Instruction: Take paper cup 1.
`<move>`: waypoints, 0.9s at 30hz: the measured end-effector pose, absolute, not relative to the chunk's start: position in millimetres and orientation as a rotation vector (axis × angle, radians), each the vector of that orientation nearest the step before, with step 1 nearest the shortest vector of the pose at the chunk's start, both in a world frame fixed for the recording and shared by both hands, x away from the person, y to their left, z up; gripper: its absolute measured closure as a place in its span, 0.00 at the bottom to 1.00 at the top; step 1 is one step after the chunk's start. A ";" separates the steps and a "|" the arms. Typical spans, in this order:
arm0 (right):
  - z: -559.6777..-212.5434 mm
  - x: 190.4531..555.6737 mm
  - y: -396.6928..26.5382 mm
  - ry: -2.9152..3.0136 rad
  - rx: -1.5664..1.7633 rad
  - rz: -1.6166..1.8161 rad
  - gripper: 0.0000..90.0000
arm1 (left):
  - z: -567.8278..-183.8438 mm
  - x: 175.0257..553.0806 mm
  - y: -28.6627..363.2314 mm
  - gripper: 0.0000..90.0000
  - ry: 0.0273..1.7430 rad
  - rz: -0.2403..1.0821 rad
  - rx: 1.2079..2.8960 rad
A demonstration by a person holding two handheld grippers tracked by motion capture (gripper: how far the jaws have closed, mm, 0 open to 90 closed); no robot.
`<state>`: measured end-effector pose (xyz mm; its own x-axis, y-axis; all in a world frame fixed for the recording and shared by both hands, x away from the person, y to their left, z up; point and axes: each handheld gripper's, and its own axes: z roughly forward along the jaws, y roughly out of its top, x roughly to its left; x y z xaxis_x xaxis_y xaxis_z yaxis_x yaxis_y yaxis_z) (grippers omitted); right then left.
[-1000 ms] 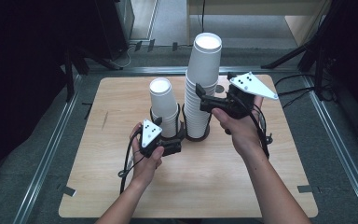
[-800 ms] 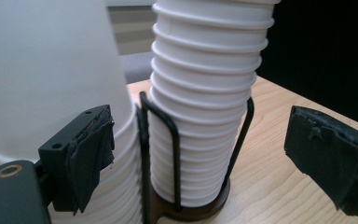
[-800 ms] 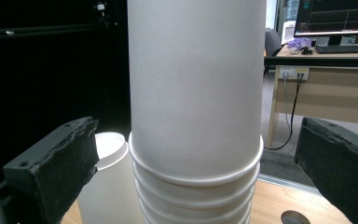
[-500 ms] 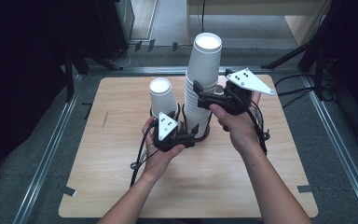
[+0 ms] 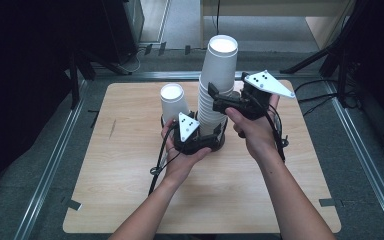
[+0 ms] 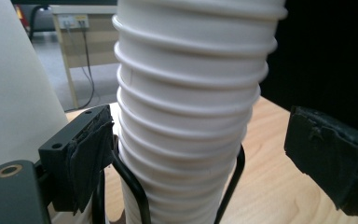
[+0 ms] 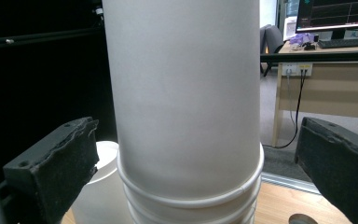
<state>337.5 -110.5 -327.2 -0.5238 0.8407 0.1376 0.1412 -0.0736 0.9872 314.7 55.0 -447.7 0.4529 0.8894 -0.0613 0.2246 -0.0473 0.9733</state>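
tall cup stack [image 5: 215, 95] mid-table beside short stack [image 5: 174, 102]. left gripper [image 6: 214, 158] jaws apart around its ribbed base in a wire holder [image 6: 135, 186]; right gripper [image 7: 186, 163] jaws apart astride top cup.

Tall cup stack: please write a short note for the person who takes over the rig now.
Left gripper: open, jaws either side of the tall stack of white paper cups near its base, in the black wire holder.
Right gripper: open, jaws astride the top cup, not gripping.
Short cup stack stands beside it.
Done: both grippers placed.
Left: probably grip and lift the top cup.
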 end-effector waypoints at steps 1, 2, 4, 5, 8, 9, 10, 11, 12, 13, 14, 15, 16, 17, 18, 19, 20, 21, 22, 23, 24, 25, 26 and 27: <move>-327.4 338.1 -110.4 1.655 1.063 1.648 0.00 | -447.6 315.9 52.8 0.09 1.007 0.731 1.551; -327.7 339.0 -110.4 1.656 1.063 1.649 0.00 | -447.7 316.8 51.2 0.09 1.007 0.734 1.554; -328.4 341.0 -110.8 1.654 1.065 1.647 0.00 | -448.0 319.1 48.3 0.09 1.009 0.736 1.558; -328.7 341.9 -110.7 1.656 1.069 1.650 0.00 | -448.2 320.2 47.0 0.09 1.010 0.735 1.555; -329.4 344.0 -110.5 1.660 1.071 1.649 0.00 | -448.5 322.5 43.5 0.09 1.012 0.733 1.549; -329.5 344.3 -110.5 1.660 1.070 1.650 0.00 | -448.7 323.4 42.2 0.09 1.015 0.742 1.553; -329.6 344.9 -110.1 1.661 1.073 1.649 0.00 | -449.0 324.5 40.8 0.08 1.023 0.752 1.552; -329.9 345.6 -109.7 1.663 1.070 1.645 0.00 | -449.2 325.5 40.1 0.08 1.028 0.756 1.550; -330.1 346.1 -109.4 1.665 1.069 1.644 0.00 | -449.3 327.0 39.3 0.08 1.037 0.760 1.546; -330.5 347.0 -108.9 1.666 1.072 1.640 0.00 | -449.3 328.3 38.6 0.08 1.044 0.763 1.534; -330.7 347.5 -108.5 1.666 1.074 1.641 0.00 | -449.2 329.6 37.9 0.08 1.047 0.767 1.531; -330.8 348.1 -108.1 1.665 1.076 1.644 0.00 | -449.0 330.6 36.6 0.08 1.050 0.780 1.531; -330.9 348.8 -107.6 1.666 1.074 1.642 0.00 | -448.7 331.6 35.5 0.08 1.050 0.796 1.534; -330.8 349.2 -106.8 1.668 1.077 1.643 0.00 | -448.3 332.5 34.7 0.08 1.053 0.805 1.535; -330.7 350.0 -106.0 1.667 1.077 1.643 0.00 | -448.0 333.2 34.2 0.08 1.055 0.808 1.532; -330.5 350.4 -105.3 1.668 1.078 1.644 0.00 | -447.5 334.6 33.4 0.08 1.059 0.810 1.525; -330.4 351.5 -104.2 1.670 1.081 1.644 0.00 | -447.4 335.7 32.9 0.08 1.061 0.812 1.517; -330.4 352.4 -103.2 1.670 1.083 1.645 0.00 | -447.3 336.6 32.8 0.08 1.061 0.813 1.516; -330.2 353.7 -102.3 1.673 1.082 1.643 0.00 | -447.6 337.5 32.2 0.07 1.062 0.814 1.515; -329.8 354.8 -101.1 1.677 1.086 1.642 0.00 | -448.1 338.5 31.4 0.06 1.065 0.816 1.511; -329.4 356.1 -100.3 1.677 1.083 1.646 0.00 | -448.5 339.2 30.9 0.06 1.067 0.814 1.510; -329.0 357.0 -99.9 1.678 1.085 1.649 0.00 | -449.4 340.4 30.0 0.05 1.072 0.811 1.505; -328.3 358.4 -98.8 1.685 1.088 1.651 0.00 | -450.1 341.3 29.7 0.04 1.073 0.805 1.503; -327.9 359.5 -98.2 1.688 1.085 1.650 0.00 | -450.6 341.8 29.5 0.04 1.073 0.802 1.500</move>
<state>359.5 -98.2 -327.9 -0.5320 0.8322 0.1561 0.1755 -0.0720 0.9818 341.8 29.5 -450.6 0.3672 0.9283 -0.0589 0.2070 -0.0199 0.9781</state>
